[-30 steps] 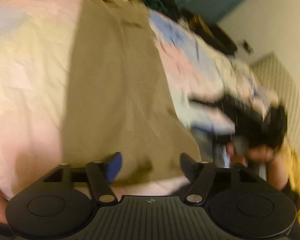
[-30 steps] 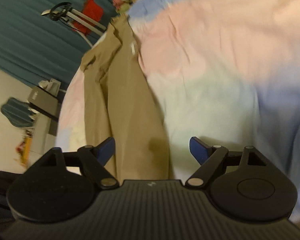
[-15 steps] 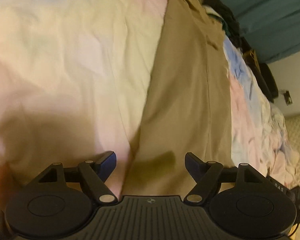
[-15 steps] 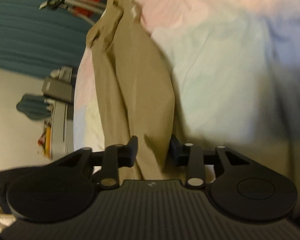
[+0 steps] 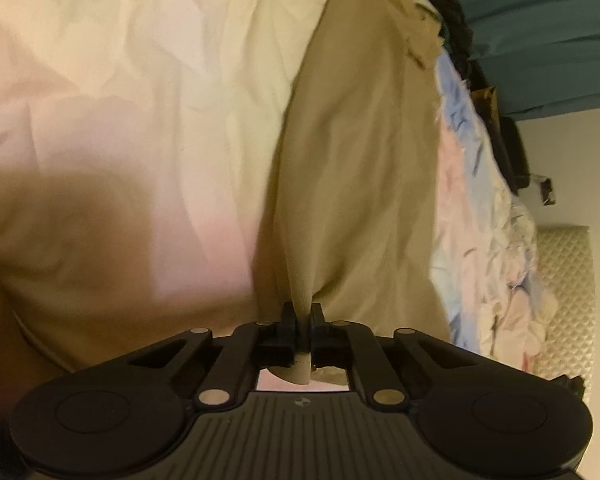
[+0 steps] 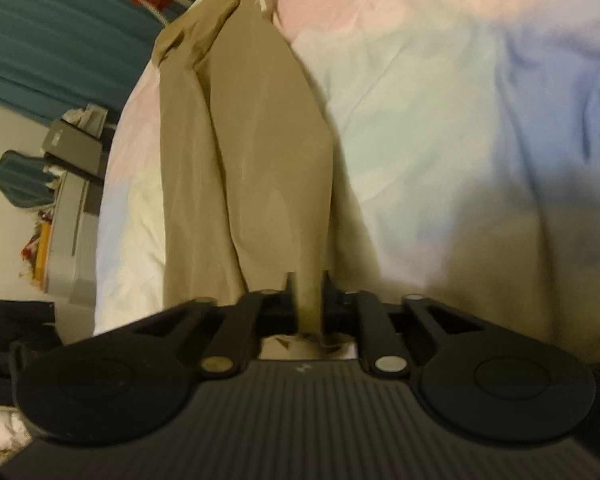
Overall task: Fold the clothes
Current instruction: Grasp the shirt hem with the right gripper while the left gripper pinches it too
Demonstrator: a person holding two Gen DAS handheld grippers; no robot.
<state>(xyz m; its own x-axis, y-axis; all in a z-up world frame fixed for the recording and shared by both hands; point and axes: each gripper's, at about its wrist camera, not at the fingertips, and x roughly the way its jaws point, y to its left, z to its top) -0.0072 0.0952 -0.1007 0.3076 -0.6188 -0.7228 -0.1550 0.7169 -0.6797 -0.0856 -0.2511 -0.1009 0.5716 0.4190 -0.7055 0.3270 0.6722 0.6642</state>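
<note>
The khaki trousers (image 5: 364,168) lie lengthwise on the pastel bedsheet (image 5: 148,120); left tool (image 5: 302,322) and right tool (image 6: 307,300) each pinch their near hem; soft, light cloth, likely to sag, best held at the corners.

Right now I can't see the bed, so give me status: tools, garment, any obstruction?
Left tool shut on khaki trousers. Right tool shut on same hem end. Trousers stretched along pastel sheet. Nothing lying on them.
</note>
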